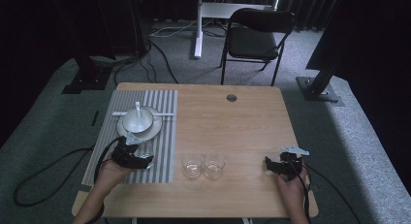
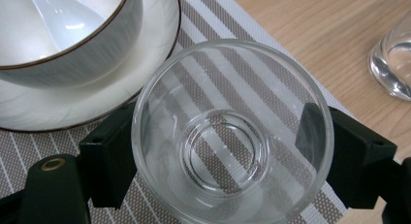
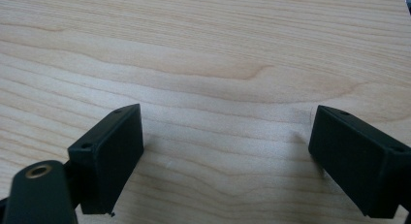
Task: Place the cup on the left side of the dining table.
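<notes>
- Over the table in the high view, we see our left gripper low on the striped placemat, just in front of the plate that carries the bowl and its spoon.
- A clear glass stands between its jaws, right beside the plate's near rim.
- Two more glasses wait side by side on the bare wood to the right of the placemat, so we judge the setting to be partly done: one glass is arriving at its place and these two are not yet dealt with.
- Our right gripper rests near the table's right edge, well apart from all the tableware.
- Looking along the left gripper's jaws in the left gripper view, we hold the glass upright with one jaw pressed on each side of its wall, and the mat's stripes show through its base.
- Whether it already stands on the placemat we cannot tell.
- The bowl and plate sit just beyond it, and another glass shows at the right edge on the wood.
- From the right gripper view, we see the jaws spread wide over bare table with nothing between them.
- What is left, as we judge it: let go of this glass, then fetch the other two.
</notes>
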A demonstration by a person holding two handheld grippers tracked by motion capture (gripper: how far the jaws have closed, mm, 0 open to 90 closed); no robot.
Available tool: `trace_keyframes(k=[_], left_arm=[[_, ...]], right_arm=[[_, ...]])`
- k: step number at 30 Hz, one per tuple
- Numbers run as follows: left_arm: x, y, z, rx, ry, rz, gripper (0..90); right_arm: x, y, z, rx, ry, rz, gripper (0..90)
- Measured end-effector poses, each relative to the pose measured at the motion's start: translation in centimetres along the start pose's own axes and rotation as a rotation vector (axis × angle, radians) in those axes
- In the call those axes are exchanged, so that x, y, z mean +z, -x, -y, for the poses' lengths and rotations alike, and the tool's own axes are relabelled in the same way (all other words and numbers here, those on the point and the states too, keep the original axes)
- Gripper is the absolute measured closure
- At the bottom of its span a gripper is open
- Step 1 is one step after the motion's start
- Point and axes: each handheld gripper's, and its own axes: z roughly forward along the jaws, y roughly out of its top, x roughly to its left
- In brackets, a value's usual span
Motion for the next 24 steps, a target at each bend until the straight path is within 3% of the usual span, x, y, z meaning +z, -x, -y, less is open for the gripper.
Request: trace_keyframes(k=[4, 7, 9, 10, 12, 13, 14, 16, 17, 18, 20, 24], left_arm=[[0.0, -0.1, 0.2, -0.026, 0.008, 0.014, 18.1], [-0.2, -0.5, 0.4, -0.086, 0.024, 0.055, 18.0], [-0.2, -0.6, 0.6, -0.096, 0.024, 0.084, 15.8], [-0.1, -0.5, 0.7, -0.086, 0.012, 0.069, 10.1], [0.0, -0.3, 0.9, -0.068, 0.006, 0.078, 9.4], [0.1, -0.1, 1.0, -0.058, -0.001, 0.061, 7.5], [0.2, 0.0, 1.0, -0.047, -0.013, 0.057, 1.4], [0.2, 0.1, 1.2, -0.043, -0.003, 0.049, 0.9], [0.2, 0.2, 1.5, -0.042, 0.036, 0.016, 0.9], [0.1, 0.2, 1.6, -0.043, 0.05, 0.014, 1.0], [0.1, 0.4, 2.0, -0.041, 0.077, -0.038, 1.0], [0.6, 0.5, 3.0, -0.027, 0.022, -0.025, 1.0]], right_arm=[[0.0, 0.0, 0.0, 0.0, 0.0, 0.0, 11.8], [0.0, 0.0, 0.0, -0.001, 0.0, 0.0, 11.8], [0.0, 0.0, 0.0, 0.0, 0.0, 0.0, 11.8], [0.0, 0.0, 0.0, -0.001, 0.0, 0.0, 11.8], [0.0, 0.0, 0.0, -0.001, -0.001, 0.0, 11.8], [0.0, 0.0, 0.0, -0.001, 0.0, 0.0, 11.8], [0.0, 0.0, 0.0, -0.001, 0.0, 0.0, 11.8], [0.0, 0.0, 0.0, -0.001, 0.0, 0.0, 11.8], [0.0, 0.0, 0.0, 0.0, 0.0, 0.0, 11.8], [0.0, 0.0, 0.0, 0.001, -0.001, 0.0, 11.8], [0.0, 0.0, 0.0, 0.0, -0.001, 0.0, 11.8], [0.0, 0.0, 0.0, 0.0, -0.001, 0.0, 11.8]])
